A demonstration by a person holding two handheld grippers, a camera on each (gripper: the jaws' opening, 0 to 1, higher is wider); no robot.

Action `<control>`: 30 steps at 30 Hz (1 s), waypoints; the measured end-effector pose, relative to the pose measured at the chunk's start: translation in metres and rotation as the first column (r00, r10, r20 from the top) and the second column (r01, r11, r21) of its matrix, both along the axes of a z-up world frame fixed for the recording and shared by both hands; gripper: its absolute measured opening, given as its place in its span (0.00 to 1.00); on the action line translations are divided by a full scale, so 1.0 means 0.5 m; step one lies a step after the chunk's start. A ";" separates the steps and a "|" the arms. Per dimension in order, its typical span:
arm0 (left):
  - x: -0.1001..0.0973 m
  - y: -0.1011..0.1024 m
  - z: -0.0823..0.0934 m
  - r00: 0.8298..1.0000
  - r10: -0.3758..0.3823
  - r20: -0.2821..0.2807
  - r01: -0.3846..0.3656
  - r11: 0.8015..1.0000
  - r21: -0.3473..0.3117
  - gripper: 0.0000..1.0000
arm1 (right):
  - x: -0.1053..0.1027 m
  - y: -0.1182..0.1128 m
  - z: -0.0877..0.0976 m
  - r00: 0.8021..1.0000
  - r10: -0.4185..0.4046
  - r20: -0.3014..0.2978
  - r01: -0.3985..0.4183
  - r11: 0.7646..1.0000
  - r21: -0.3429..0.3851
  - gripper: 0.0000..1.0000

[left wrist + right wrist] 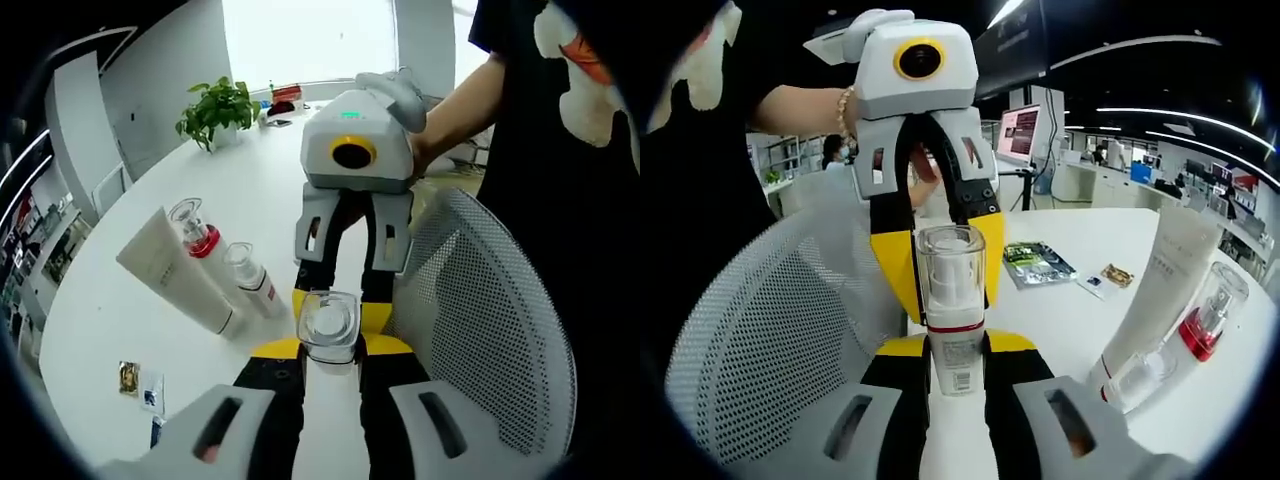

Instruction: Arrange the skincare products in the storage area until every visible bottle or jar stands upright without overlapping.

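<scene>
A small bottle (328, 325) with a clear cap, a red band and a white labelled body (952, 300) is held in the air above the white table (250, 180). My left gripper (328, 345) is shut on it, its yellow tips flanking the cap. My right gripper (952, 345) faces it from the opposite side and is shut on the bottle's lower body. A white tube (175, 270), a clear-capped bottle with a red collar (197, 230) and a smaller clear-capped bottle (250, 275) lie side by side on the table.
A grey mesh chair back (490, 330) stands right beside the grippers. A potted plant (215, 110) sits at the table's far end. Small packets (130, 378) lie near the tube. A person in a black shirt (560, 150) holds the grippers.
</scene>
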State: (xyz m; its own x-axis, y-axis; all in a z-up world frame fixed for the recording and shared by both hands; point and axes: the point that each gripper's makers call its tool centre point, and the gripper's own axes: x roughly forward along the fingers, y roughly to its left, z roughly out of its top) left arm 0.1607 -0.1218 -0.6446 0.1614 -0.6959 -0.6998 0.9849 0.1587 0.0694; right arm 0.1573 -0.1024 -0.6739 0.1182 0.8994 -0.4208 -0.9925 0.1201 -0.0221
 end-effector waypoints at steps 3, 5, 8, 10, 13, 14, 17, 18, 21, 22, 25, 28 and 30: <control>0.006 0.001 -0.016 1.000 -0.007 -0.012 0.007 1.000 0.006 0.20 | 0.007 -0.002 -0.019 1.000 -0.017 -0.006 0.017 1.000 -0.018 0.19; 0.007 0.000 -0.021 1.000 -0.016 -0.012 0.016 1.000 0.013 0.20 | 0.010 -0.002 -0.027 1.000 -0.024 -0.006 0.024 0.999 -0.024 0.19; 0.015 0.000 -0.036 1.000 -0.023 -0.013 0.023 1.000 0.020 0.20 | 0.018 -0.004 -0.041 0.999 -0.040 -0.011 0.040 0.999 -0.030 0.19; 0.022 0.000 -0.046 1.000 -0.028 -0.013 0.028 0.999 0.028 0.20 | 0.023 -0.004 -0.049 0.999 -0.052 -0.016 0.051 0.998 -0.036 0.19; 0.024 -0.001 -0.056 0.999 -0.045 -0.008 0.045 0.998 0.043 0.20 | 0.027 -0.004 -0.059 0.998 -0.059 -0.019 0.058 0.997 -0.049 0.19; 0.025 -0.001 -0.059 0.999 -0.048 -0.007 0.049 0.998 0.045 0.20 | 0.028 -0.005 -0.062 0.998 -0.063 -0.021 0.062 0.997 -0.055 0.19; 0.029 -0.002 -0.067 0.998 -0.055 -0.004 0.055 0.997 0.048 0.20 | 0.031 -0.006 -0.069 0.997 -0.074 -0.023 0.073 0.996 -0.057 0.19; 0.030 -0.001 -0.071 0.998 -0.059 -0.003 0.059 0.997 0.049 0.20 | 0.032 -0.006 -0.072 0.997 -0.078 -0.027 0.076 0.995 -0.058 0.19; 0.030 -0.001 -0.079 0.998 -0.068 -0.005 0.068 0.996 0.058 0.20 | 0.032 -0.005 -0.079 0.996 -0.081 -0.031 0.079 0.995 -0.065 0.19; 0.029 -0.001 -0.082 0.997 -0.076 -0.005 0.076 0.995 0.063 0.19 | 0.031 -0.006 -0.084 0.996 -0.080 -0.032 0.077 0.995 -0.069 0.19; 0.030 -0.002 -0.082 0.997 -0.082 -0.002 0.082 0.995 0.065 0.19 | 0.035 -0.011 -0.088 0.996 -0.084 -0.037 0.082 0.994 -0.067 0.19; 0.037 -0.003 -0.084 0.997 -0.079 -0.003 0.079 0.995 0.055 0.19 | 0.039 -0.013 -0.087 0.995 -0.094 -0.041 0.091 0.994 -0.066 0.20; 0.039 -0.004 -0.083 0.996 -0.084 0.005 0.083 0.995 0.052 0.19 | 0.041 -0.014 -0.086 0.994 -0.102 -0.038 0.099 0.993 -0.068 0.20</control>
State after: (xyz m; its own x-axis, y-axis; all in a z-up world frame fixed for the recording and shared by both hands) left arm 0.1804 -0.1240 -0.6862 0.1095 -0.6701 -0.7341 0.9940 0.0718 0.0827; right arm 0.1781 -0.1094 -0.7170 0.1876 0.8542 -0.4849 -0.9757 0.2189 0.0081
